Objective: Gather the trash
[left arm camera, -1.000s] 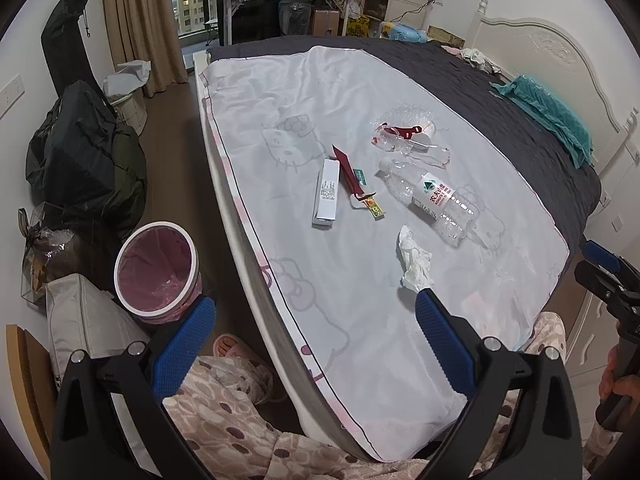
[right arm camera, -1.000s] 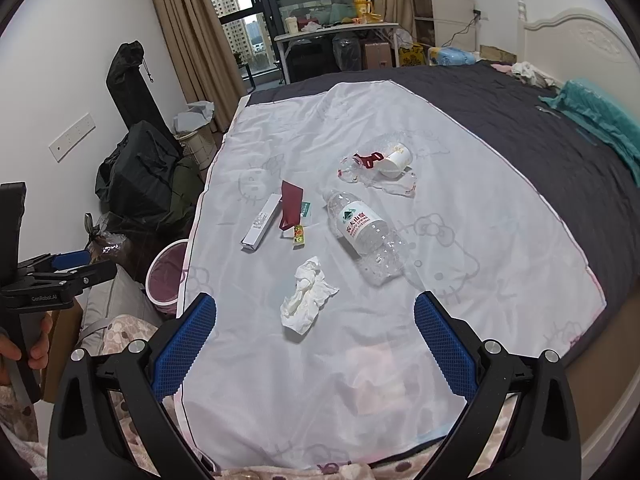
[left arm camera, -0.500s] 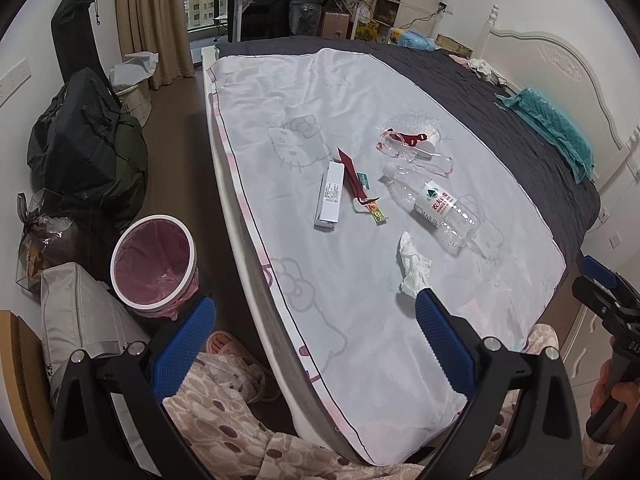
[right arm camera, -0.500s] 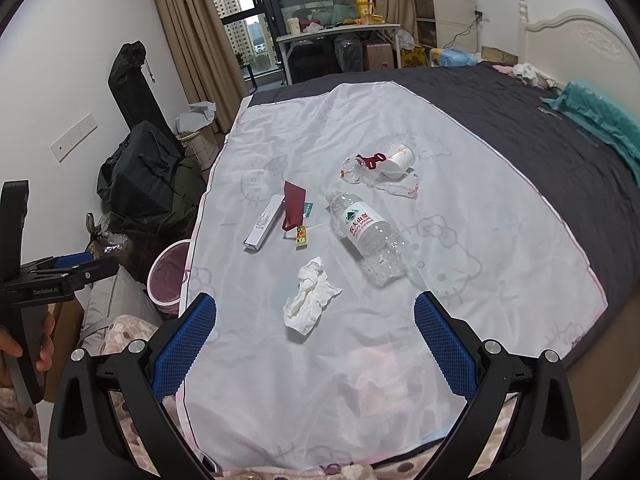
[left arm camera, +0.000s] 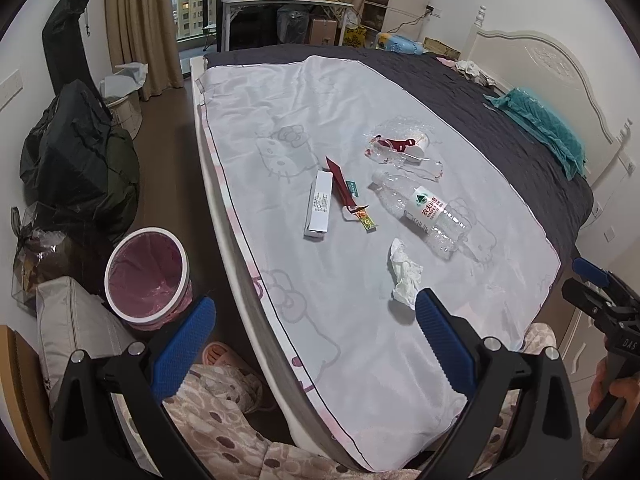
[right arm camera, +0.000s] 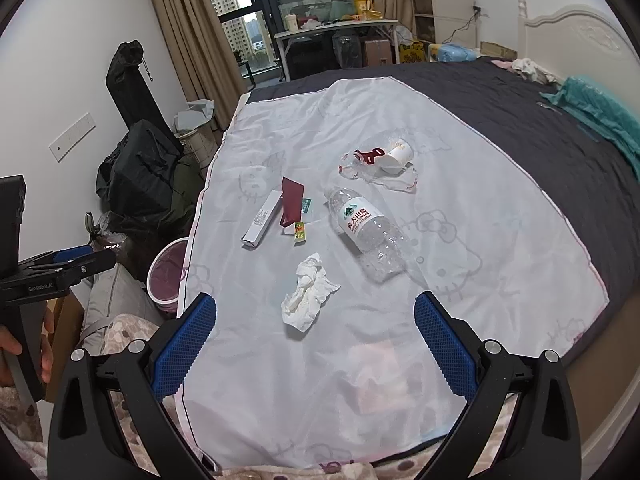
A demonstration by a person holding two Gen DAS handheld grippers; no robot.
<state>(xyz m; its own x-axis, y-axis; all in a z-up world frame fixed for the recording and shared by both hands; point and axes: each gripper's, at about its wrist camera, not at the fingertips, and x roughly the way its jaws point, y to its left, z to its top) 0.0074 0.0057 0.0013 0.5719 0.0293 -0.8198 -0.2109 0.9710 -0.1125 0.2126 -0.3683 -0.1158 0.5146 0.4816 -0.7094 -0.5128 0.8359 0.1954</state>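
Note:
Trash lies on a white sheet [right arm camera: 460,168] on the bed: a crumpled tissue [right arm camera: 306,300] [left arm camera: 406,272], an empty clear plastic bottle [right arm camera: 366,232] [left arm camera: 426,212], a long white box [right arm camera: 260,220] [left arm camera: 320,204], a dark red wrapper [right arm camera: 291,202] [left arm camera: 340,184], a small yellow-green packet [right arm camera: 299,233] [left arm camera: 366,222], and a paper cup with clear wrap [right arm camera: 394,158] [left arm camera: 404,150]. A pink-lined bin [left arm camera: 146,276] [right arm camera: 166,276] stands on the floor beside the bed. My right gripper [right arm camera: 316,332] is open and empty, just short of the tissue. My left gripper [left arm camera: 312,330] is open and empty over the bed edge.
Black bags [left arm camera: 80,160] and a grey bag [left arm camera: 72,320] crowd the floor left of the bin. A teal cloth [left arm camera: 540,128] lies near the white headboard [left arm camera: 532,60]. A cluttered desk [right arm camera: 336,28] stands by the window. Patterned pyjama legs [left arm camera: 224,412] show below.
Both grippers have drifted slightly; the left view has tilted a little upward and back from the bed. The trash has not moved and both grippers stay open.

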